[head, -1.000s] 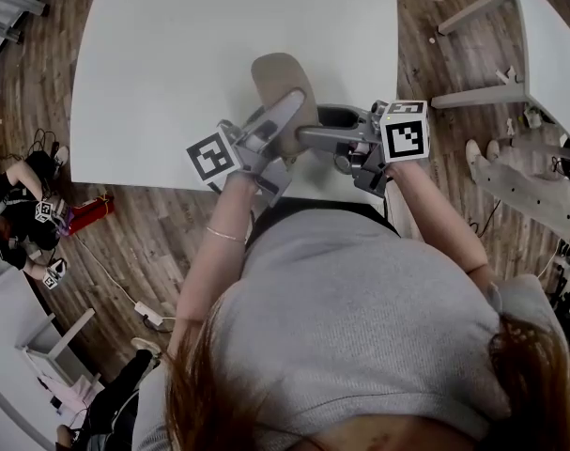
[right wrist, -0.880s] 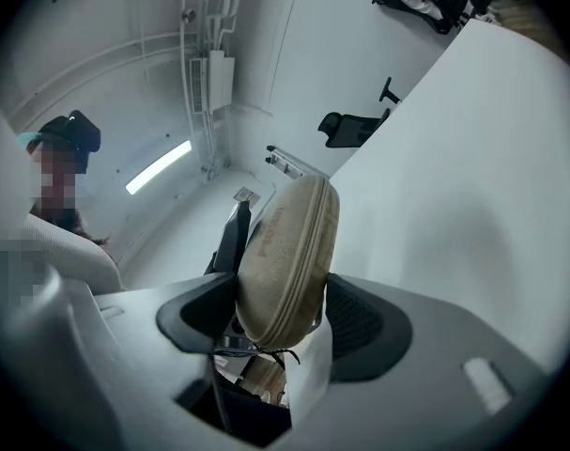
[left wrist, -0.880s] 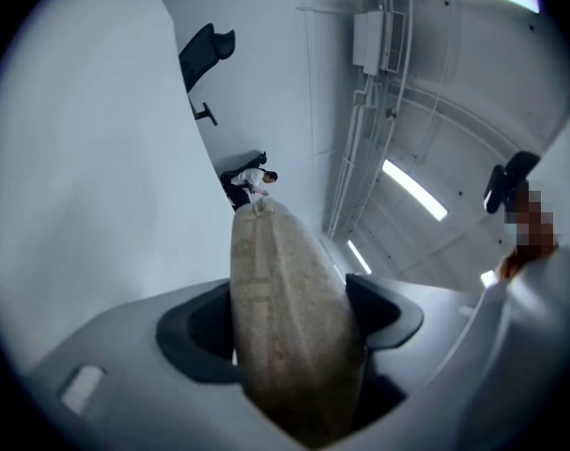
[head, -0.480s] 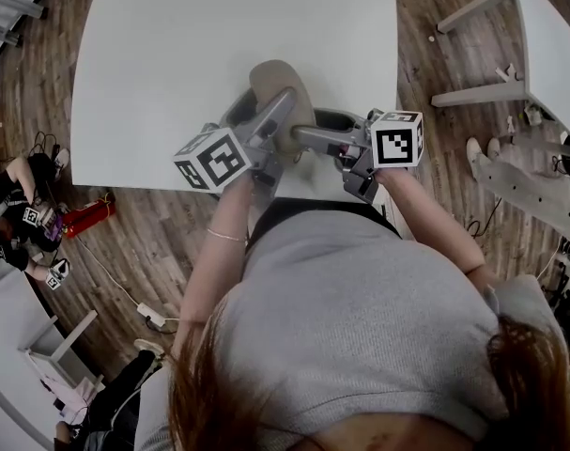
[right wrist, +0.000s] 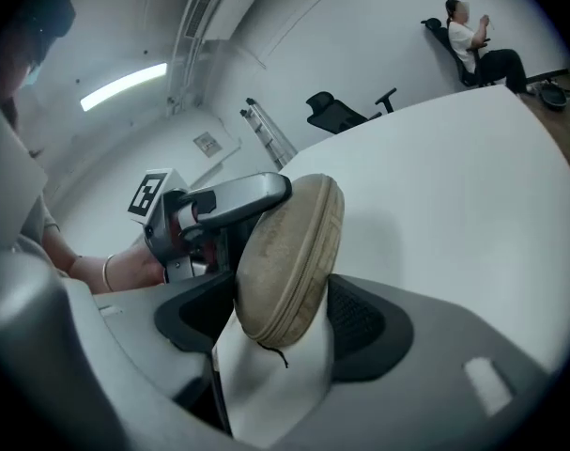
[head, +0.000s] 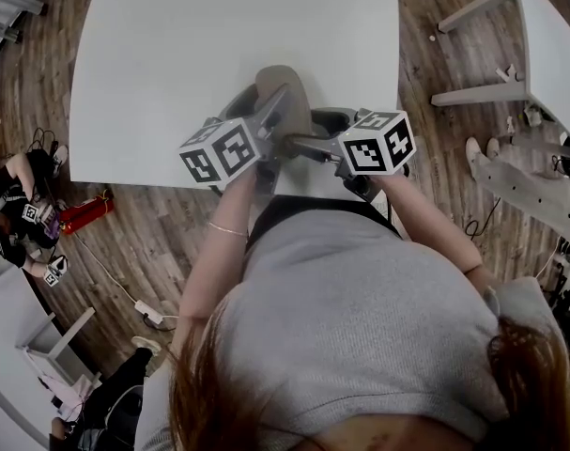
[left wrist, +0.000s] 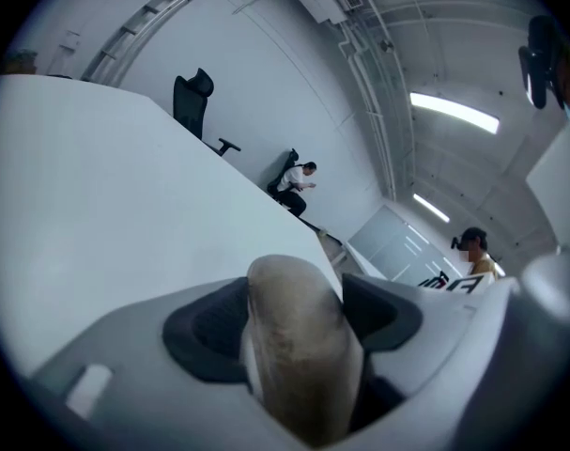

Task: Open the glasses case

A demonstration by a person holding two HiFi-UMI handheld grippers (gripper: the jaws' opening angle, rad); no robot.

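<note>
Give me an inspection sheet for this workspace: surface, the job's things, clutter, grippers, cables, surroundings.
Surface: white table, bare apart from the job.
Job's things: glasses case, tan, seam looks closed, near the table's near edge.
Clutter: nothing seen on the table.
Grippers: left gripper has just been closing, pads on the case; right gripper also clamps it.
Cables: power strip and loose cables on the floor at the left.
Surroundings: wood floor, second white table at the right, people low at the left.

Glasses case (head: 286,81) between left claw (left wrist: 294,322) and right claw (right wrist: 285,318).
</note>
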